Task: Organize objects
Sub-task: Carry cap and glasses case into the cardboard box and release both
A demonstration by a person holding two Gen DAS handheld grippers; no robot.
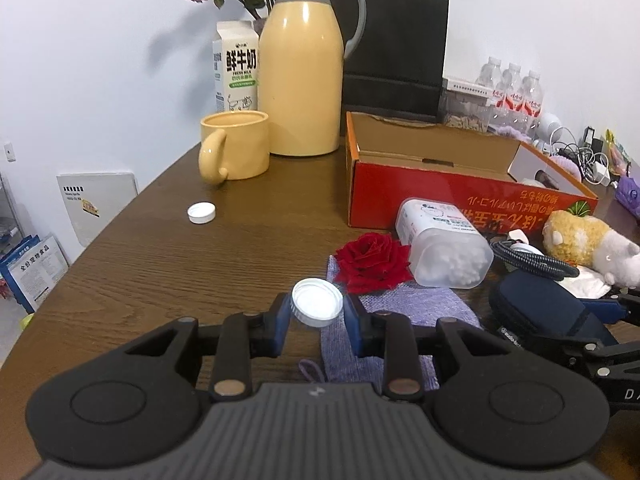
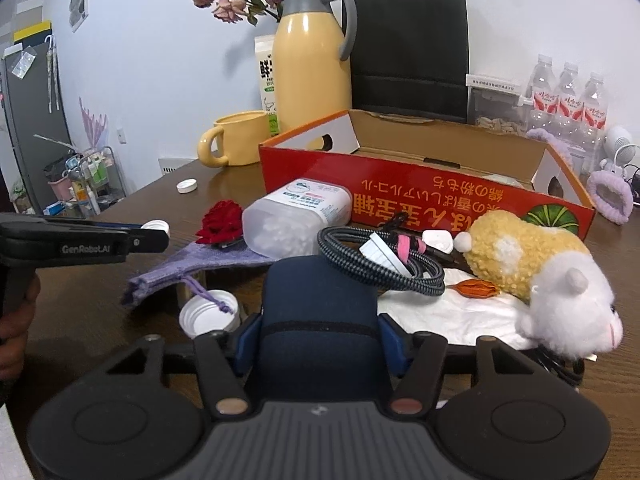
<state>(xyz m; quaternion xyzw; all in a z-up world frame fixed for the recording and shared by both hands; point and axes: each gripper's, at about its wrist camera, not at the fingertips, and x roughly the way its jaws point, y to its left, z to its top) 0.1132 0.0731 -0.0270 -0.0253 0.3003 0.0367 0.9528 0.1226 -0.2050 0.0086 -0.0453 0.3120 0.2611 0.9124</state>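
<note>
Left claw (image 1: 317, 309): I've clamped it on a white cap (image 1: 317, 302), held above the table (image 1: 140, 280), near the rose (image 1: 372, 262).
Right claw (image 2: 318, 334): I've clamped it on the navy case (image 2: 320, 312), in front of the red box (image 2: 400, 196).

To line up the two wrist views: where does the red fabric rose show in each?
Left wrist: red fabric rose right of centre, just beyond the held white cap.
Right wrist: rose left of centre, on the purple cloth.
Shared landmark: clear plastic cotton-swab box lying beside it.
</note>
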